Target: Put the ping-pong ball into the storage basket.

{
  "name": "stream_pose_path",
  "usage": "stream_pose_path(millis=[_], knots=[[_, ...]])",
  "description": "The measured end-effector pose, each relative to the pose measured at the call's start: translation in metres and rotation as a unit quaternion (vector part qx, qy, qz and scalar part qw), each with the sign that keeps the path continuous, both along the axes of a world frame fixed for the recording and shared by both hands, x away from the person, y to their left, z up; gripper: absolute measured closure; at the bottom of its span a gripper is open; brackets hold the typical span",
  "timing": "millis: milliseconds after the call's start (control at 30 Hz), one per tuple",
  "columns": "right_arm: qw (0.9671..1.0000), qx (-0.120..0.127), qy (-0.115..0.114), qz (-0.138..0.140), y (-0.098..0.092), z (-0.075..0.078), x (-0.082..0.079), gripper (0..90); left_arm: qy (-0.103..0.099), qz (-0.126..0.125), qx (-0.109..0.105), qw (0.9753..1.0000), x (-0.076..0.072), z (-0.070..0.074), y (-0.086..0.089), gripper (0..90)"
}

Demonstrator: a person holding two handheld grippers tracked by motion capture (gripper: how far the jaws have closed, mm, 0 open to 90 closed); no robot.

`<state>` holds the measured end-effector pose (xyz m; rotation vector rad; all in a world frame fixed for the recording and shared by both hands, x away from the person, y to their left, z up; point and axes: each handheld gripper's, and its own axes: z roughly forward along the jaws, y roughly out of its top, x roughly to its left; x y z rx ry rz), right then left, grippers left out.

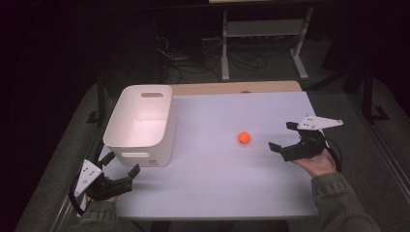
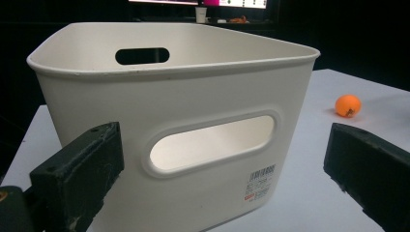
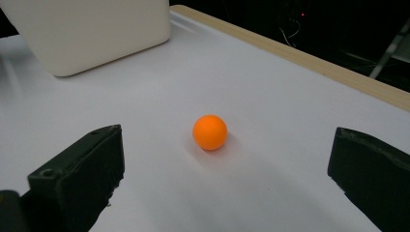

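At desk (image 1: 217, 193) left edge, left claw (image 1: 121, 162) gapes empty, just short of the bin (image 1: 140, 123). Right of centre, ball (image 1: 244, 137) lies bare on the desk. Right claw (image 1: 283, 136), jaws wide and empty, faces ball, near but apart.

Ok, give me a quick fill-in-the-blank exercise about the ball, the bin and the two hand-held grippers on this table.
1. The ball on the white table is ____ in colour.
2. The right hand-held gripper has its jaws ____ and points at the ball.
3. The left hand-held gripper faces the white ____, which has a handle slot in its near wall.
4. The ball lies ____ the bin, not in it.

Missing words: orange; open; bin; outside
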<state>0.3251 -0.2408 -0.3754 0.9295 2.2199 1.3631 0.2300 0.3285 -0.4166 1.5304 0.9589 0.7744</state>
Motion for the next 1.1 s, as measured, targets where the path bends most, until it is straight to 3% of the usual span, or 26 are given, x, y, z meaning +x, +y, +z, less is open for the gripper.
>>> stream_pose_path(millis=[633,1100], knots=[[0.9993,-0.029,0.017,0.014,0.01,0.004,0.013,0.0,0.001,0.0,0.002,1.0,0.0,0.0,0.0,0.0],[0.9988,-0.037,0.025,0.02,0.016,0.007,0.021,0.0,0.001,0.002,0.001,1.0,0.0,0.0,0.0,0.0]])
